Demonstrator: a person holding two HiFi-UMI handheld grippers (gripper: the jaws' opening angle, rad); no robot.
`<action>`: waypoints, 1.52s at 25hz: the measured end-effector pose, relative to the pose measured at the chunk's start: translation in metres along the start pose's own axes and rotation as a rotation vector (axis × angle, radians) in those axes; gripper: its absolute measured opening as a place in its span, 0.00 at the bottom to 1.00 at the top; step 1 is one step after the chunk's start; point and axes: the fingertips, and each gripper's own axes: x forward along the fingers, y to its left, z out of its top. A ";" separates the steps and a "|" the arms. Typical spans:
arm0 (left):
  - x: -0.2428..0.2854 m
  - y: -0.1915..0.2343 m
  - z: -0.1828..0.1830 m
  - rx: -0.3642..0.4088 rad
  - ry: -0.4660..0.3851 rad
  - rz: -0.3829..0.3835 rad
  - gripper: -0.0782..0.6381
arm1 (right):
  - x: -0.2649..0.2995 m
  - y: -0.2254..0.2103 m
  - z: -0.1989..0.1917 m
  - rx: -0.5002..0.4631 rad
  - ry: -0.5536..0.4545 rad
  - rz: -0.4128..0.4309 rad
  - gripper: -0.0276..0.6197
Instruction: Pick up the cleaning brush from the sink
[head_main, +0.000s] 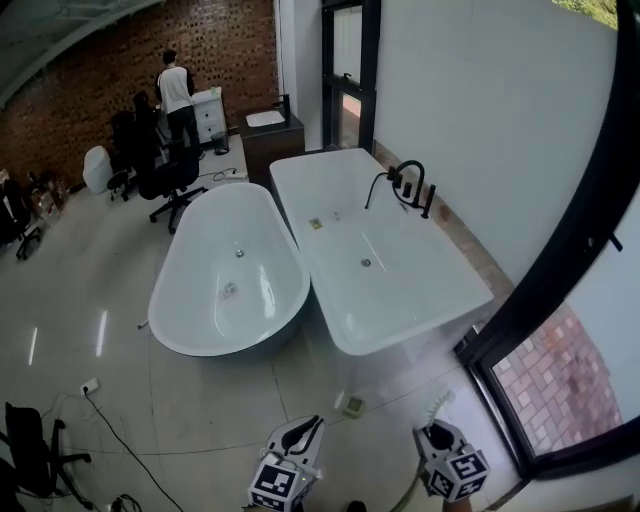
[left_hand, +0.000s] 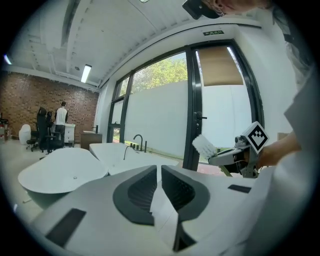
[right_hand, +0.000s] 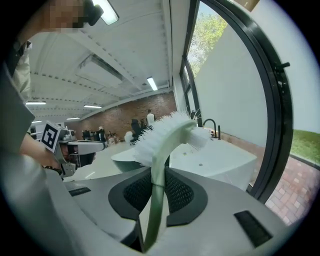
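Far left, at the back: a brick wall (head_main: 90, 60), and a person (head_main: 177, 92) was seen standing at a white cabinet with black office chairs (head_main: 165, 175) just beside. An oval tub (head_main: 200, 290) was set on the tiled floor (head_main: 80, 330). A rectangular tub (head_main: 400, 290) was just beside it on the right; whether the rims touched could not be told. A black faucet (head_main: 405, 182) was mounted on the rectangular tub's wall-side rim.

The left tool (left_hand: 159, 172) was found closed, pads together, nothing gripped. It was held over the floor in front of the tubs.

The right tool (right_hand: 159, 182) was clamped on the pale green handle of the cleaning brush (right_hand: 167, 131). The white bristle head stood above the jaws. The brush was clear of both tubs, held in the air near the black window frame (head_main: 560, 270).
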 end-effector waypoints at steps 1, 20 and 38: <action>-0.015 -0.011 0.021 0.010 -0.004 0.008 0.14 | -0.021 0.008 0.019 -0.015 -0.014 0.014 0.10; -0.157 -0.172 0.162 0.027 -0.175 0.118 0.14 | -0.254 0.076 0.165 -0.209 -0.270 0.175 0.10; -0.156 -0.220 0.172 0.024 -0.216 0.114 0.14 | -0.303 0.069 0.175 -0.199 -0.331 0.199 0.10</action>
